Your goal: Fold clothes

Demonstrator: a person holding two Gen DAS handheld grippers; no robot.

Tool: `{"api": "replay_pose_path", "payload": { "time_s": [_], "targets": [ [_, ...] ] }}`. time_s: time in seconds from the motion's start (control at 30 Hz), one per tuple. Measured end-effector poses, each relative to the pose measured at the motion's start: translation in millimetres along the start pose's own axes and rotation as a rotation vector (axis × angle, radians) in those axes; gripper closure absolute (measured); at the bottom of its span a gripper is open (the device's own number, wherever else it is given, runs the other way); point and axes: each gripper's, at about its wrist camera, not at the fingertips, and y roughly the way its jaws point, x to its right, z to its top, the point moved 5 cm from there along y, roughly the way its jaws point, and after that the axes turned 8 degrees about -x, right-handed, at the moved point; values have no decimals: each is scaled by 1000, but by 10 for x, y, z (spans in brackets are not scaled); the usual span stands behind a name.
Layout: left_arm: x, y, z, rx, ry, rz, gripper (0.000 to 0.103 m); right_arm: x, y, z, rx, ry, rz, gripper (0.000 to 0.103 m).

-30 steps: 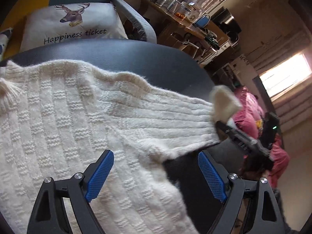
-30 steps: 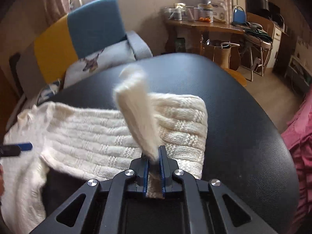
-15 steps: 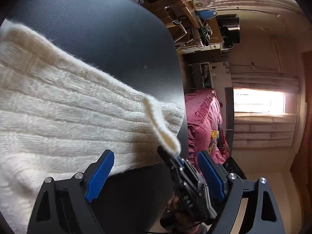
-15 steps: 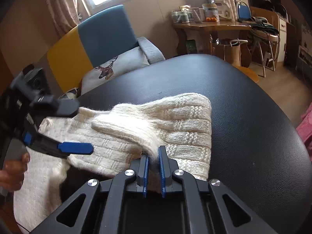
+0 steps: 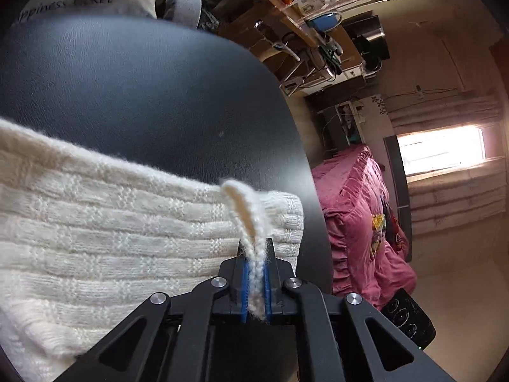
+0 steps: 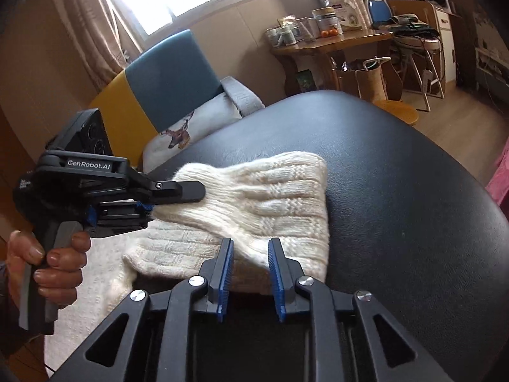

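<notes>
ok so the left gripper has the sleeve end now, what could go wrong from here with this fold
1. The left gripper pinches only a thin edge of the cuff; the fuzzy knit could slip out when pulled.
2. The right gripper has just been opening and holds nothing, so the folded sleeve may spring back.
3. The sleeve lies near the edge of the black table and could slide off.

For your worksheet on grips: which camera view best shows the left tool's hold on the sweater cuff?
The left wrist view: the left tool is shut on the cuff, knit visible between its pads. The right wrist view shows it side-on, so the pinch is hidden.
</notes>
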Motion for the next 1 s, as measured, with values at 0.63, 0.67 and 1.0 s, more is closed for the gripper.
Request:
{"api": "replay_pose_path", "payload": {
  "time_s": [0.63, 0.67, 1.0],
  "targets": [
    [114, -3358, -159, 607, 229, 95, 96, -762, 457, -366, -101, 624, 834, 24],
    [58, -3499, -200, 624, 223, 93, 96, -838, 541, -379, -108, 662, 872, 20],
    [-638, -4318, -631, 738, 127, 77, 96, -1680, 1375, -307, -220, 761, 909, 19]
  ]
}}
